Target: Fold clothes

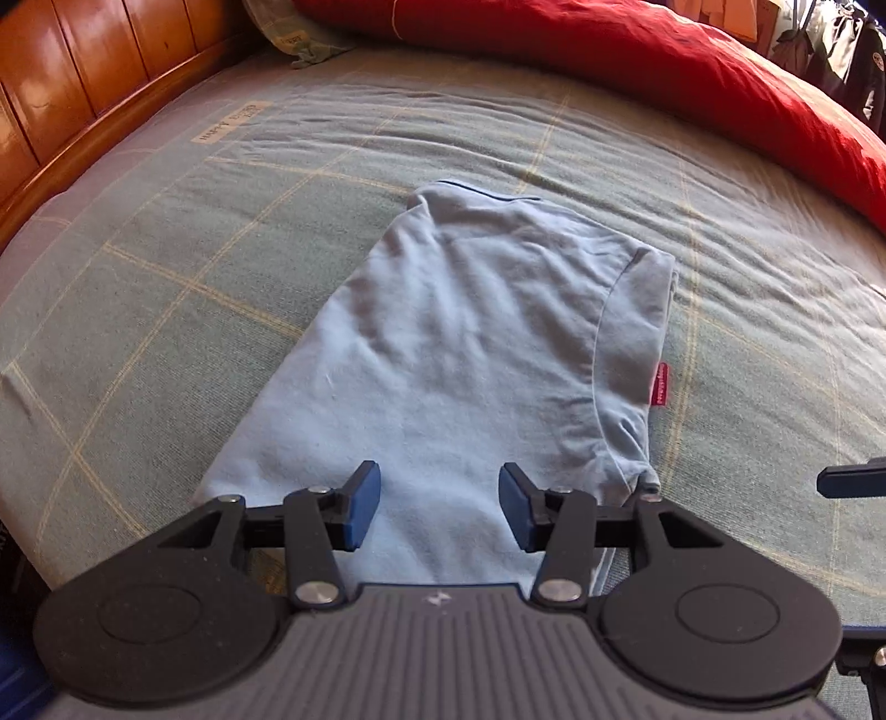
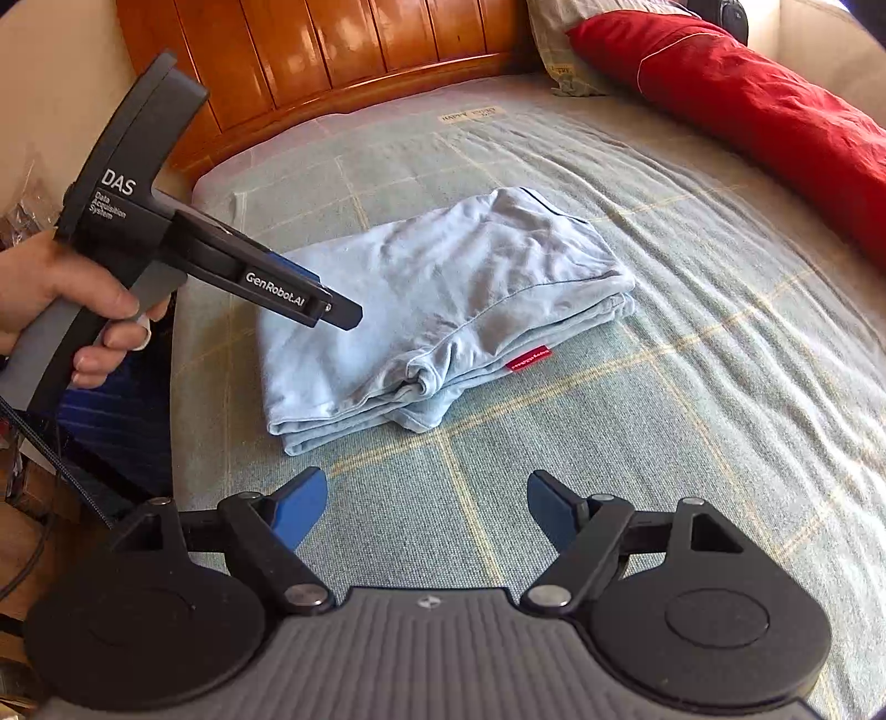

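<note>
The bed (image 2: 637, 443) has a green sheet with thin yellow lines that make big squares. A light blue shirt (image 2: 443, 310) lies folded on it, with a small red tag at one edge. A red blanket (image 2: 764, 116) lies along the far side, and a pillow (image 2: 554, 50) sits by the wooden headboard (image 2: 332, 55)

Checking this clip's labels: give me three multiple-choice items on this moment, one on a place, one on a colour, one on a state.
1. Where does the folded shirt lie?
A on the checked bedcover
B on the red duvet
C on the floor

2. What colour is the shirt's small tag?
A yellow
B red
C black

3. How is the right gripper?
A shut on the shirt
B shut on nothing
C open, nothing between its pads

Key: 1 A, bedcover shows all around it. 2 B, red at the hem. 3 C, only bedcover shows between its pads.
</note>
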### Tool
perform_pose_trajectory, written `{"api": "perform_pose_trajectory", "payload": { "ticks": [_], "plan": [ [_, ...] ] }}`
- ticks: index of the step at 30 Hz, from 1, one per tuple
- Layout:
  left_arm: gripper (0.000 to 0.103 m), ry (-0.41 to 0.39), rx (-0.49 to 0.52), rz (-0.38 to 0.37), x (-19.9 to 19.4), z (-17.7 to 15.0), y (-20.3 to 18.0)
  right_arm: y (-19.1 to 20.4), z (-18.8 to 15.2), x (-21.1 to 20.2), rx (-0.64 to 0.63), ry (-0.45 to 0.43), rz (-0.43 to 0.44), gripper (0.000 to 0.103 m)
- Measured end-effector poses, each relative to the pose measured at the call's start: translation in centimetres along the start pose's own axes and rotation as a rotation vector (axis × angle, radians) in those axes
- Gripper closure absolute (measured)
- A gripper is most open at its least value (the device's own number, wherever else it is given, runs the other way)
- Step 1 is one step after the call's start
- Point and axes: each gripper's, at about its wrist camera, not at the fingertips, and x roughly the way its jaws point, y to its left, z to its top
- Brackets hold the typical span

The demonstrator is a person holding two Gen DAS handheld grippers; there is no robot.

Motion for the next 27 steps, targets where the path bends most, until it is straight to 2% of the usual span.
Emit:
{"api": "perform_pose_trajectory", "payload": {
  "ticks": [4, 8, 11, 13, 16, 19, 22, 23, 24, 27],
  "plan": [
    [0.054, -0.037, -0.020, 0.007, -1.5, 0.0, -0.4, -0.1, -0.2, -0.8, -0.001, 0.003, 0.003, 0.019],
    [0.046, -0.086, -0.003, 0.019, -4.2, -0.2, -1.8, -0.5, -0.3, -1.9, 0.024, 0.036, 0.010, 0.019],
    [0.037, -0.114, -0.031, 0.007, -6.7, 0.0, -2.4, -1.0, 0.1, -3.6, 0.052, 0.058, 0.022, 0.018],
    [0.032, -0.127, -0.043, 0.010, -8.6, 0.2, -2.8, -1.5, 0.4, -4.6, 0.069, 0.081, 0.019, 0.008],
    [0.030, -0.129, -0.057, 0.017, -11.5, 0.6, -3.6, -2.2, 1.3, -6.1, 0.097, 0.117, 0.011, 0.007],
    [0.023, -0.125, -0.056, 0.081, -14.5, 0.6, -5.0, -2.6, 2.2, -7.6, 0.117, 0.131, 0.002, 0.000],
    [0.016, -0.165, -0.072, 0.150, -17.7, 0.1, -6.4, -2.7, 3.6, -9.0, 0.130, 0.141, -0.004, 0.000],
    [0.010, -0.181, -0.079, 0.171, -18.8, -0.1, -6.9, -2.7, 4.0, -9.4, 0.133, 0.142, -0.003, 0.000],
    [0.007, -0.191, -0.095, 0.172, -19.7, -0.3, -7.1, -2.6, 4.4, -9.9, 0.136, 0.141, -0.001, 0.000],
    [0.006, -0.192, -0.160, 0.144, -22.3, -0.8, -7.1, -2.0, 5.8, -11.4, 0.130, 0.142, 0.015, 0.000]
  ]
}}
